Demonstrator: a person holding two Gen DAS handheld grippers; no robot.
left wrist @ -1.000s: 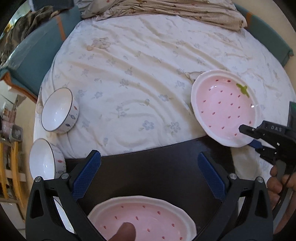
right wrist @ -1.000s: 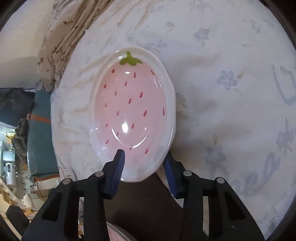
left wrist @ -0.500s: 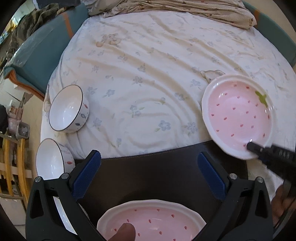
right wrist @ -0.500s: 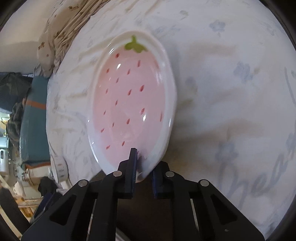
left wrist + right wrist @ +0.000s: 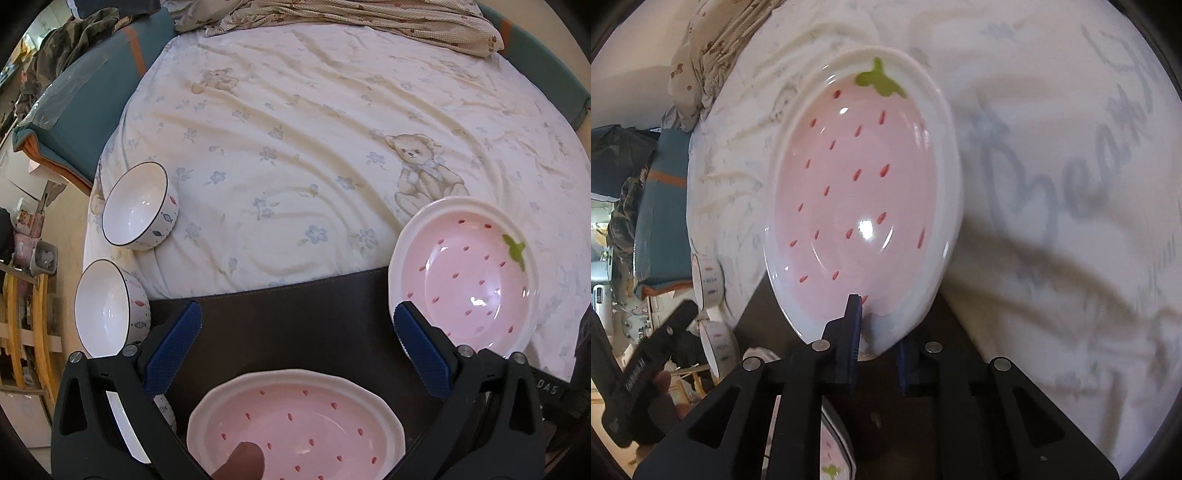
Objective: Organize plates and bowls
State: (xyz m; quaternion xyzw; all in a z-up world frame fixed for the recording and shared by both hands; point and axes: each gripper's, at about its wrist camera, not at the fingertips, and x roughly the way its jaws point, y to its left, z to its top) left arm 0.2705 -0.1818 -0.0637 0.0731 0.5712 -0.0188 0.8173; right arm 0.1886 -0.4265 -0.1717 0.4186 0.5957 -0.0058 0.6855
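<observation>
My right gripper [image 5: 877, 332] is shut on the near rim of a pink strawberry plate [image 5: 864, 192] and holds it tilted up off the bed sheet. The same plate shows at the right in the left wrist view [image 5: 476, 280]. My left gripper [image 5: 295, 350] is open and empty above a dark mat [image 5: 295, 321]. A second strawberry plate [image 5: 295, 428] lies on the mat just below it. Two white bowls with fish prints sit at the left, one on the sheet [image 5: 138, 206], one at the mat's corner [image 5: 107, 306].
The bed is covered by a cream sheet [image 5: 314, 140] with bears and flowers. A rumpled blanket [image 5: 351, 18] lies at the far side. A teal cushion [image 5: 85, 103] and wooden shelves [image 5: 22, 332] stand to the left.
My right gripper closed on the plate's rim and lifted it, tilting it up and toward the mat. My left gripper stayed open and drew back slightly.
</observation>
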